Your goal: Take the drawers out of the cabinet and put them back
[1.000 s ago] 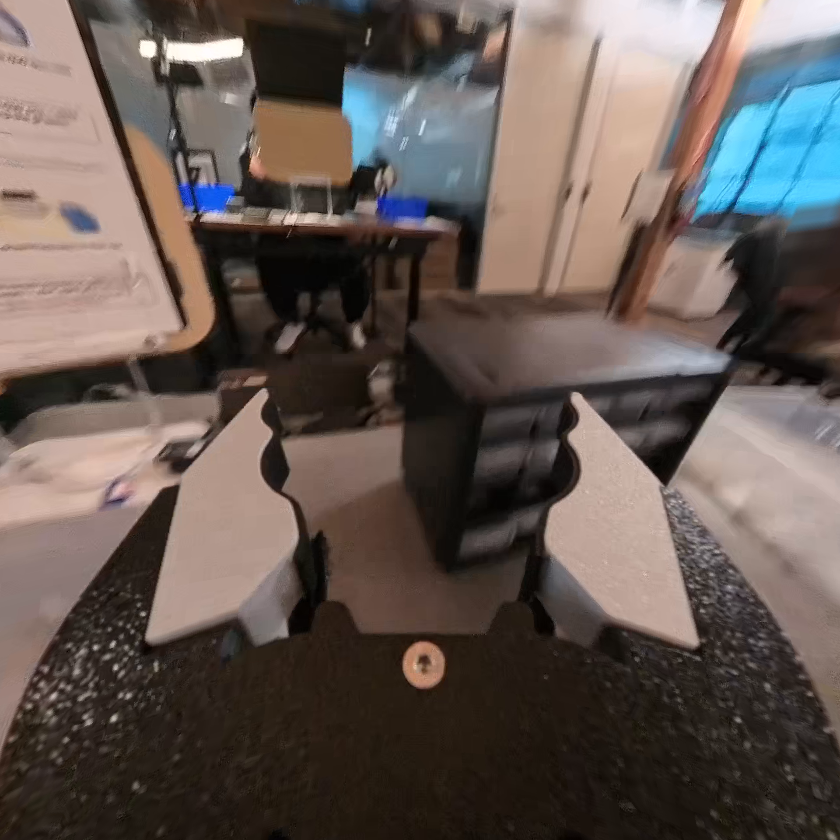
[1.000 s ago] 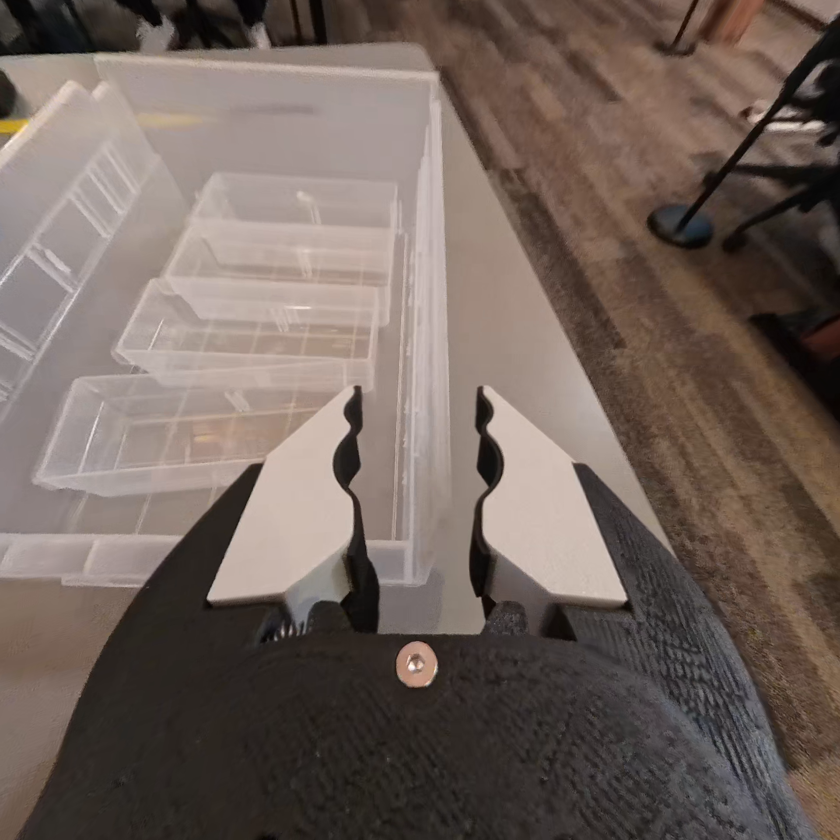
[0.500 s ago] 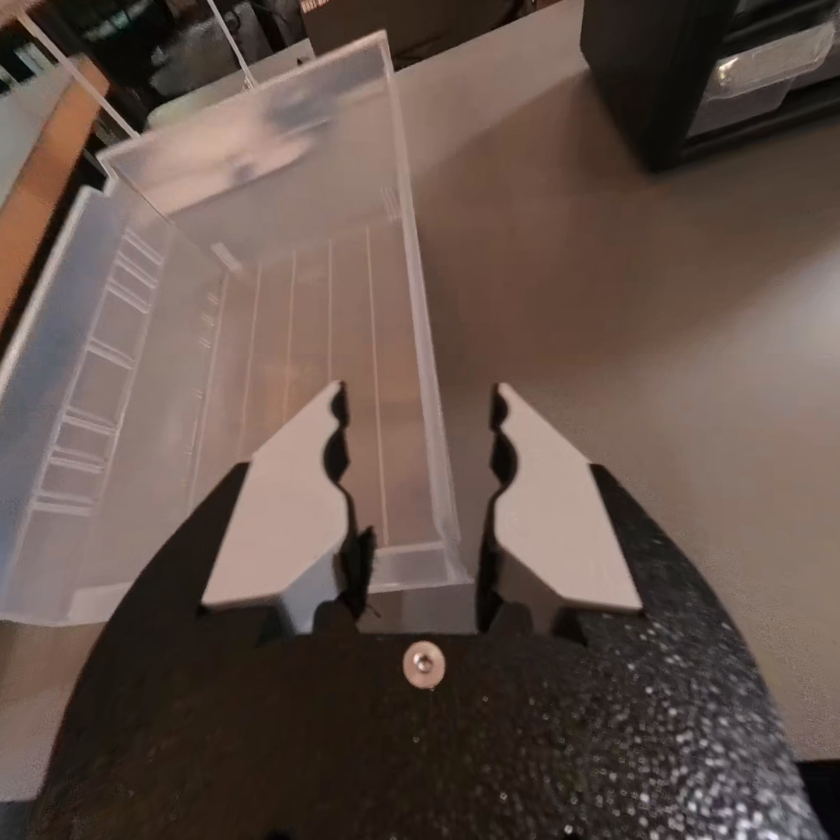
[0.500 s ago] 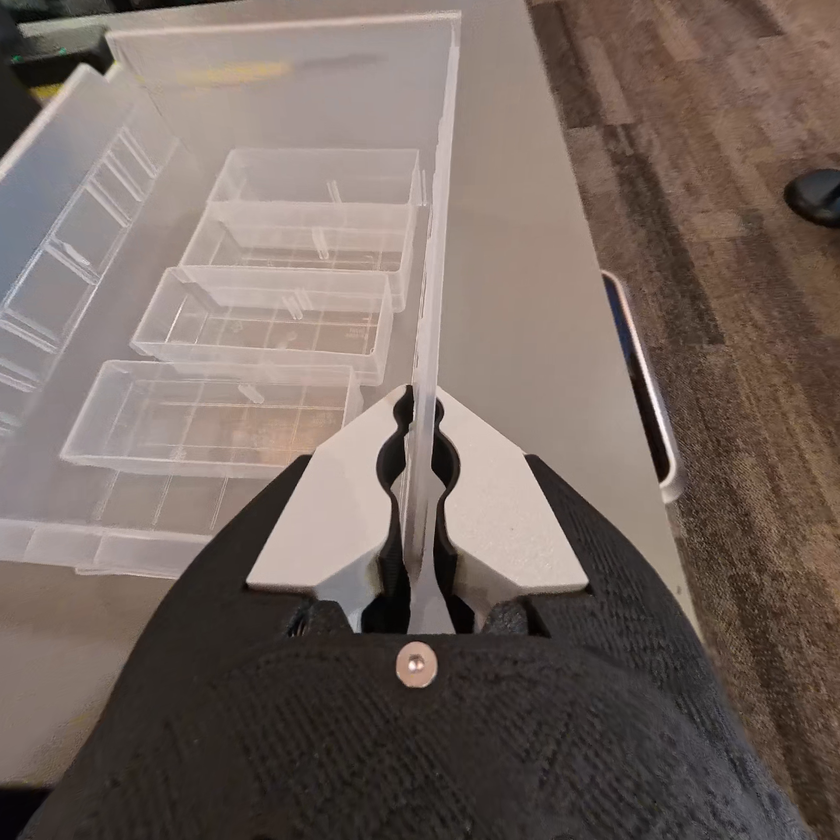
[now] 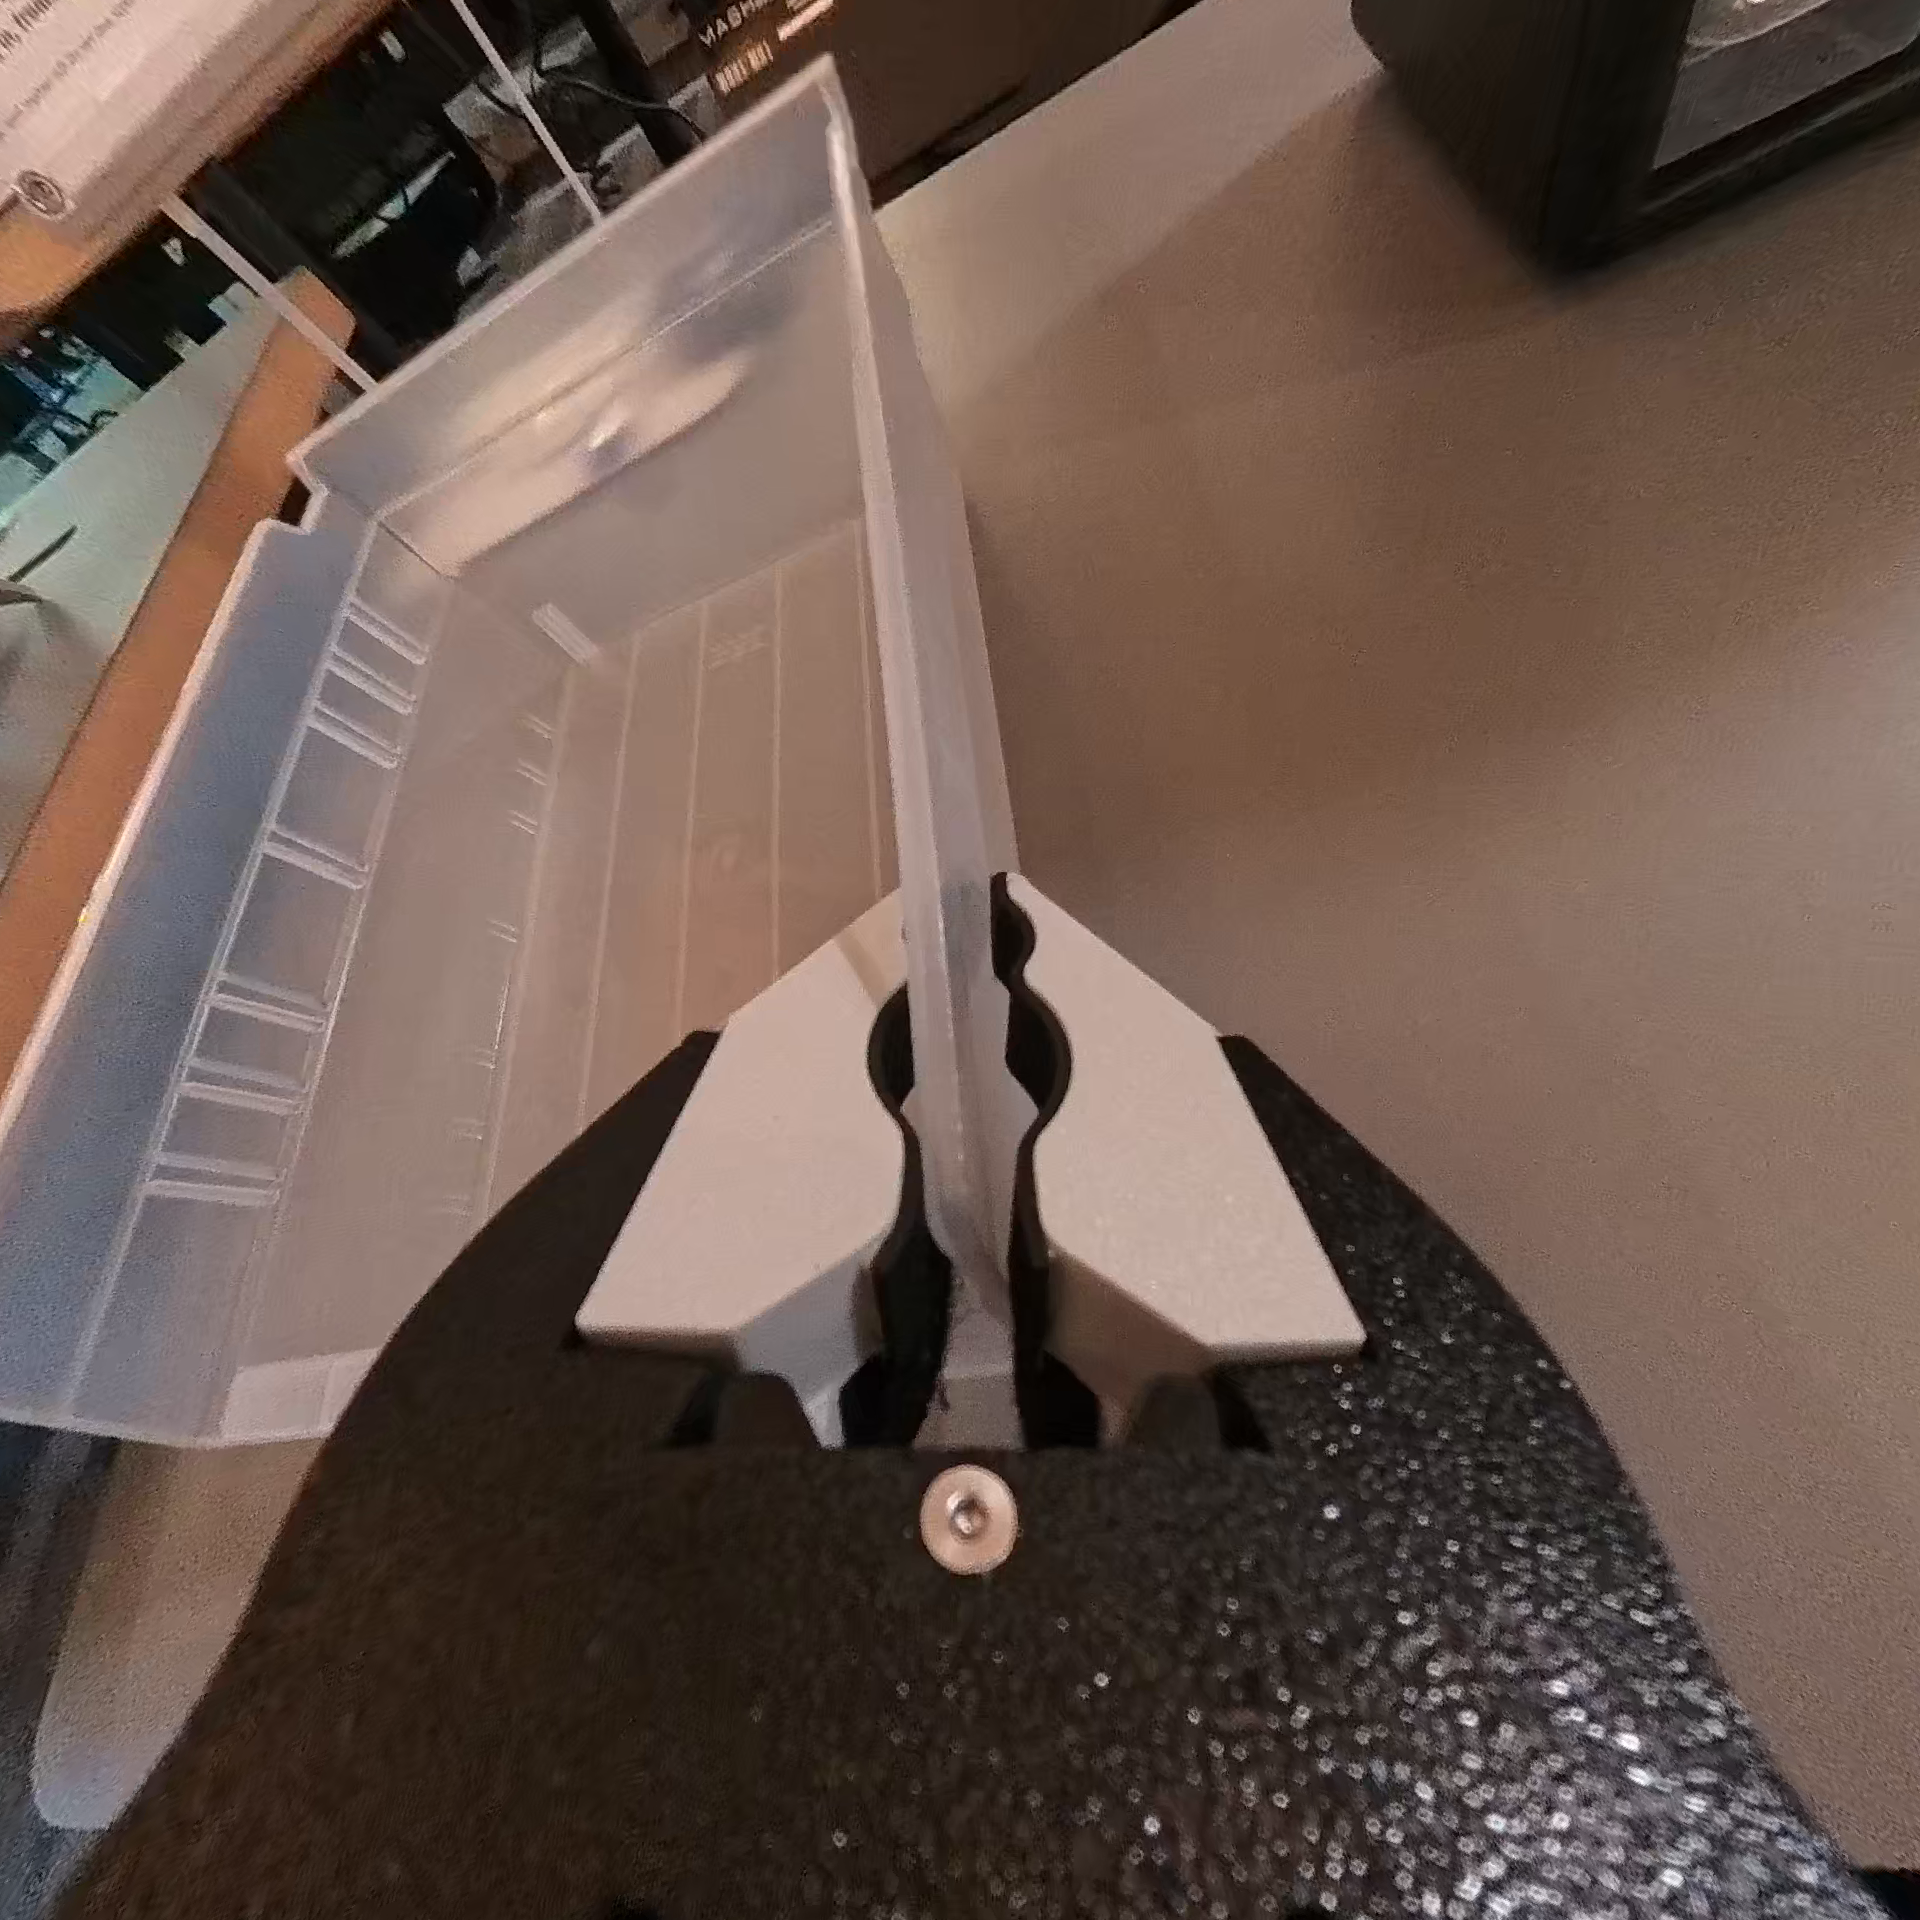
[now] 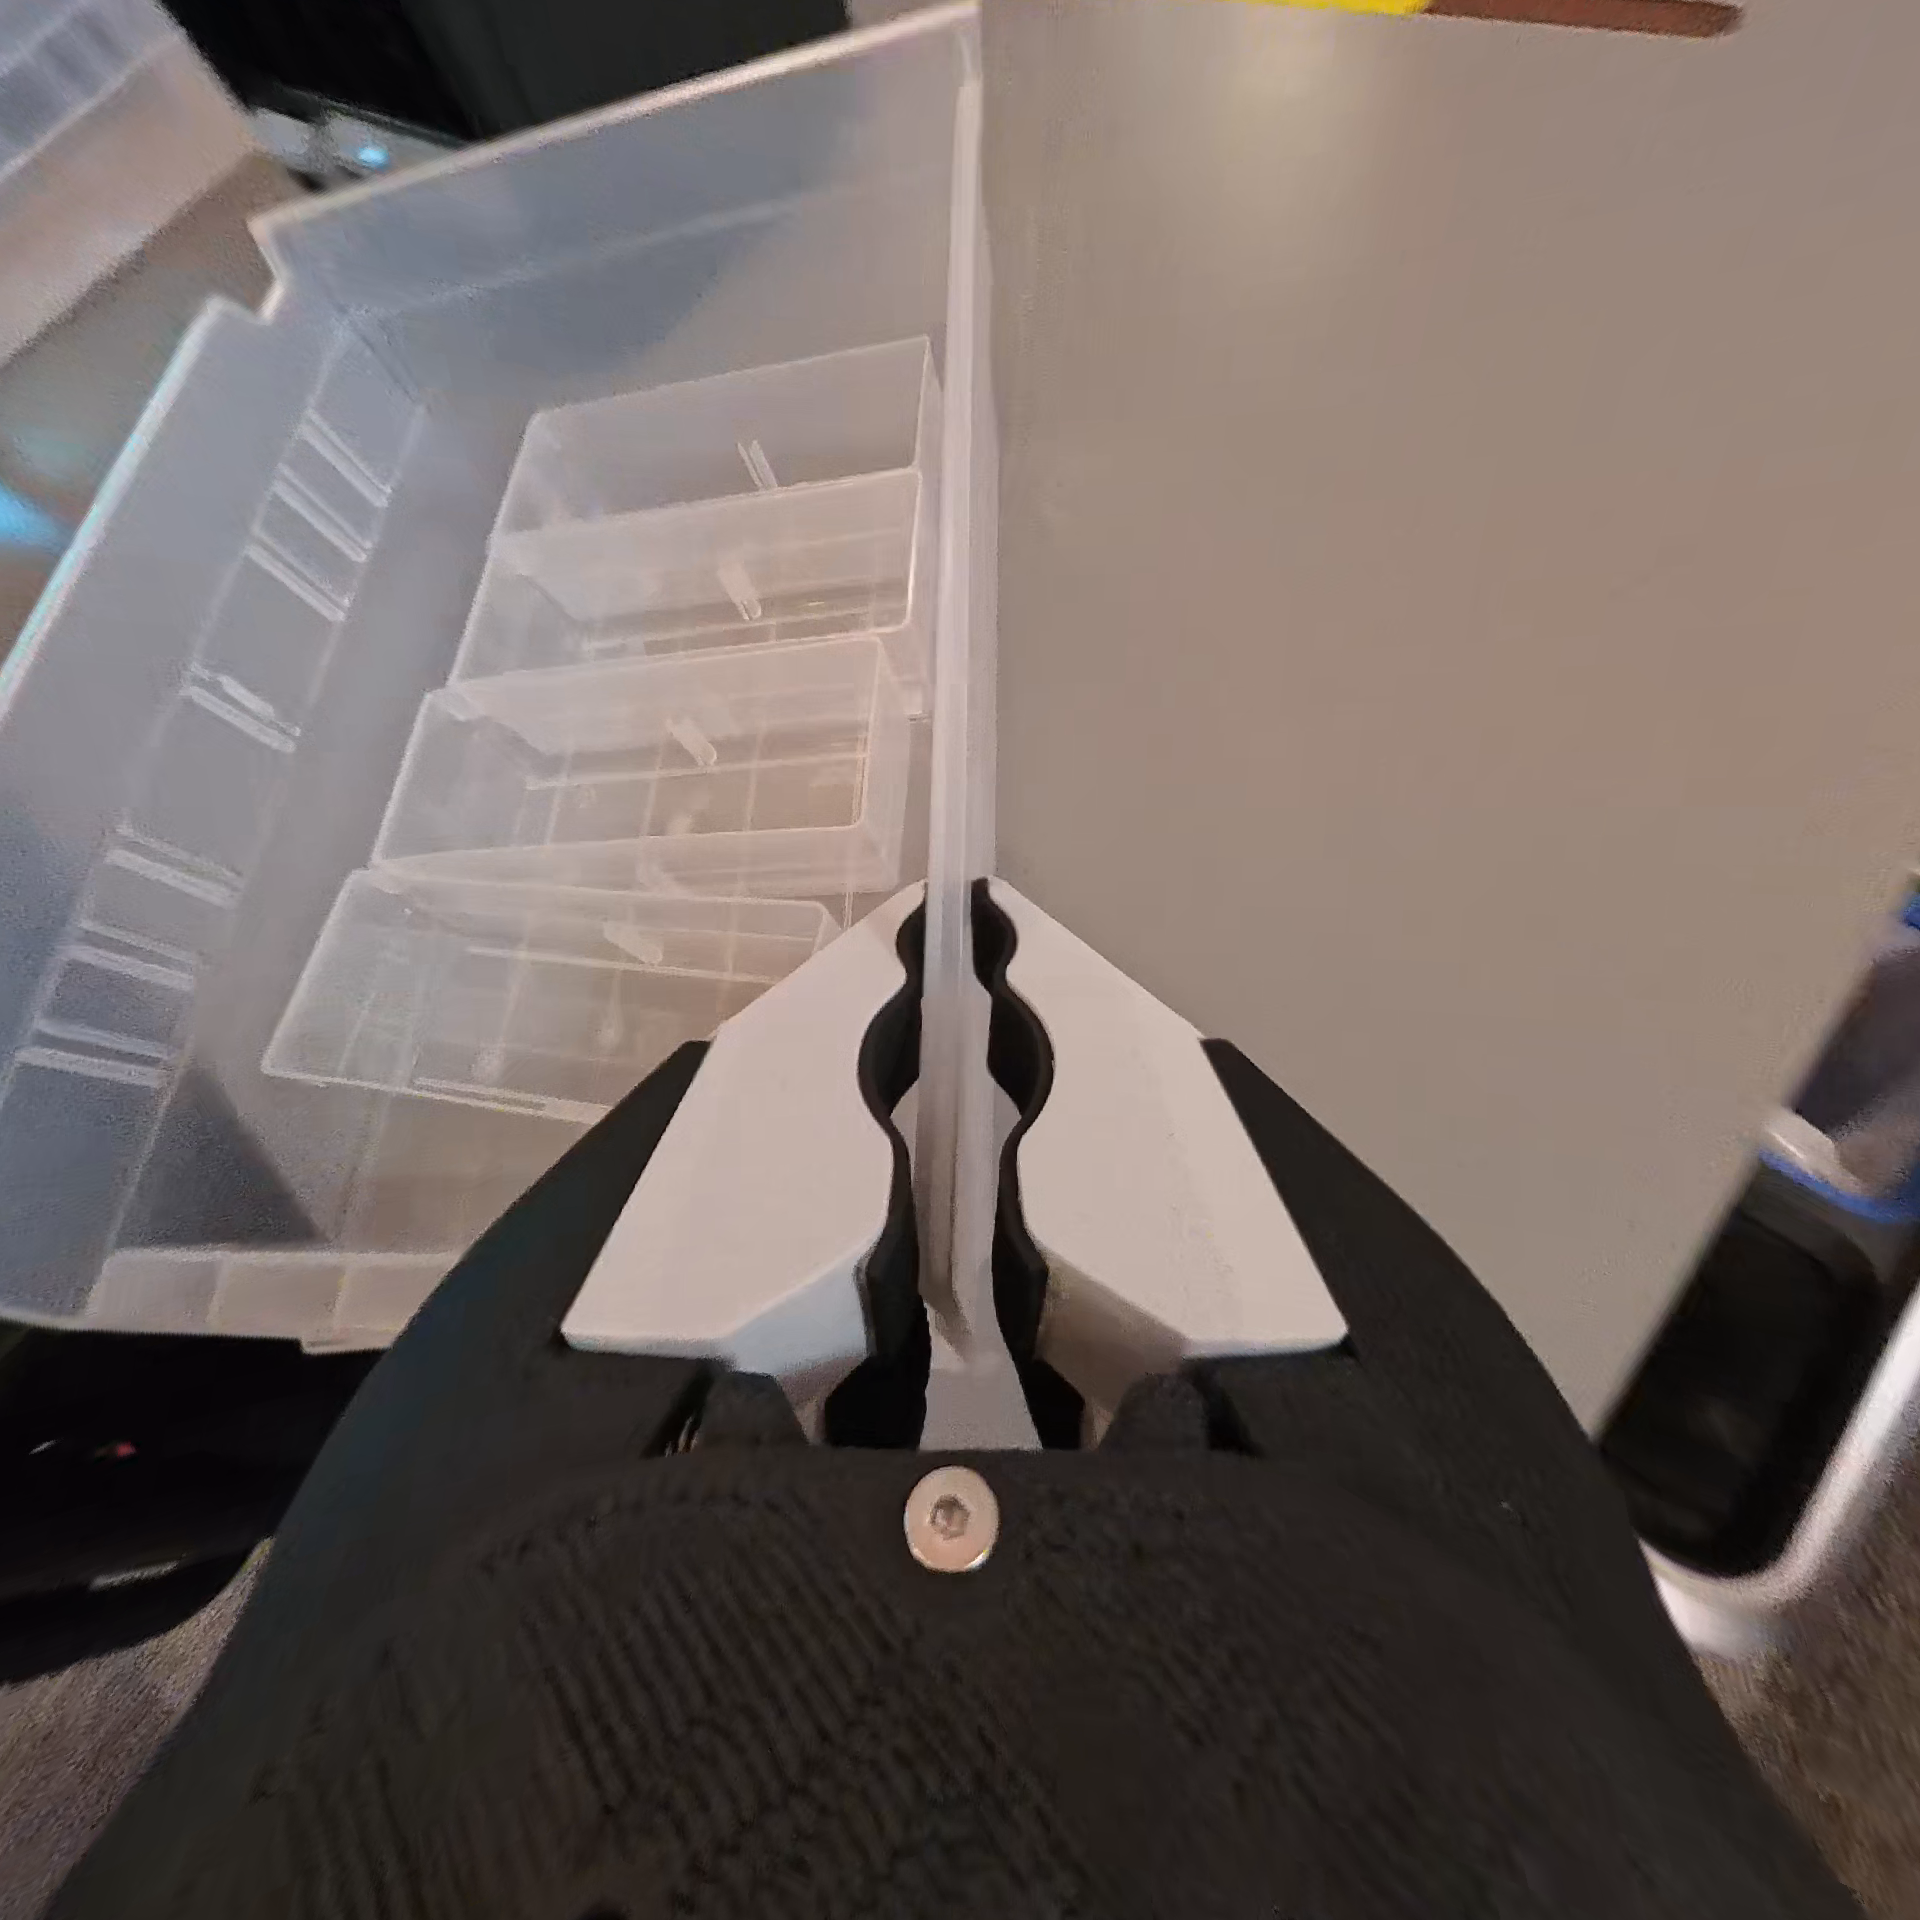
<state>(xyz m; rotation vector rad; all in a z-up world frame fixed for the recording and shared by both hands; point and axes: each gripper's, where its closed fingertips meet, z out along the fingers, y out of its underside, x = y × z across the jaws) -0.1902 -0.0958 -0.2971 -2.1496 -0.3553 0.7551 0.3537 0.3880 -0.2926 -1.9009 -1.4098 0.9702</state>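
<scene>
Four small clear drawers (image 6: 644, 769) lie in a row, the farthest two overlapping, inside a frosted plastic bin (image 6: 623, 208). They run from 9 o'clock up to 12 o'clock in the right wrist view, all out of the cabinet. The right gripper (image 6: 951, 888) is closed tight on this bin's thin right-hand wall, which stands edge-on between the jaws and runs away toward 12 o'clock. The grey table (image 6: 1403, 520) fills the side from 1 to 3 o'clock.

In the left wrist view, the left gripper (image 5: 956, 904) is clamped the same way on the right wall of a second bin (image 5: 260, 883), which is empty and spreads toward 10 o'clock. A corner of the black cabinet (image 5: 1507, 125) shows at 1 o'clock, well apart from that bin across bare tabletop (image 5: 1455, 727).

With the drawers already out, the step in hand appears to be shifting the two bins, one per gripper, probably ahead of returning the drawers. The pictures do not show whether either bin is off the table.

The next move calls for keeping the loaded bin level. It is held by one thin wall only and could flex or tip toward 9 o'clock, sliding the loose drawers. It also calls for setting the drawers down within reach of the cabinet.
</scene>
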